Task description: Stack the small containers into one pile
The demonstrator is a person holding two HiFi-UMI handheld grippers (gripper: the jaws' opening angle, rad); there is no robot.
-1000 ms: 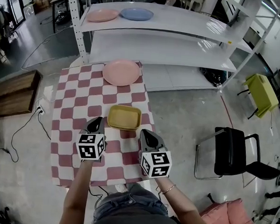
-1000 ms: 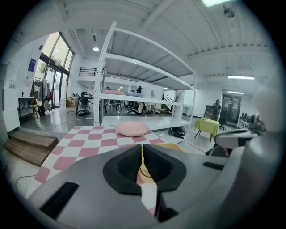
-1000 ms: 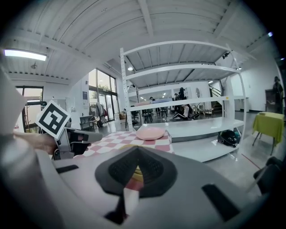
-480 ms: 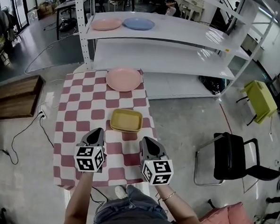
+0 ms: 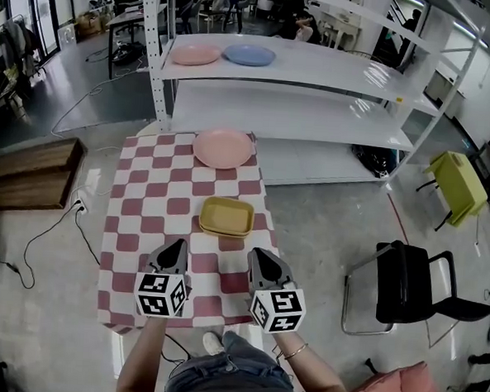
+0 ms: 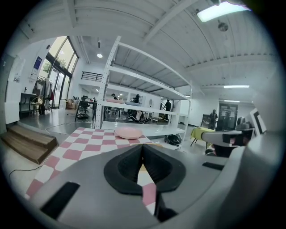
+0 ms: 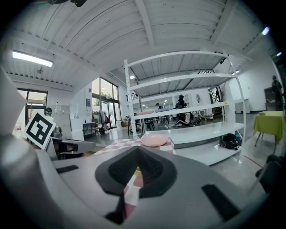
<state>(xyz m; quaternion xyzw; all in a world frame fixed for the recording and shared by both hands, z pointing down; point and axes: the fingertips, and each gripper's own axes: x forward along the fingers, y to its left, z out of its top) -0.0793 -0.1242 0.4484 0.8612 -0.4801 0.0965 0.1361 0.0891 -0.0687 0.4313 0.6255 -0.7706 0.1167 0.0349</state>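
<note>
The left tool (image 5: 177,245) and right tool (image 5: 259,255) are grey with black inner pads, each carrying a white cube (image 5: 159,294) printed with black square markers. The person wears blue jeans (image 5: 218,370) and a thin bracelet (image 5: 295,329).

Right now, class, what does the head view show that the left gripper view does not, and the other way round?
Head view only: the black chair and the marker cube on the left tool. Left gripper view only: the ceiling light, and that tool's jaws meeting with nothing between them. Both: the pink plate on the checked cloth, with the white shelving behind.
</note>
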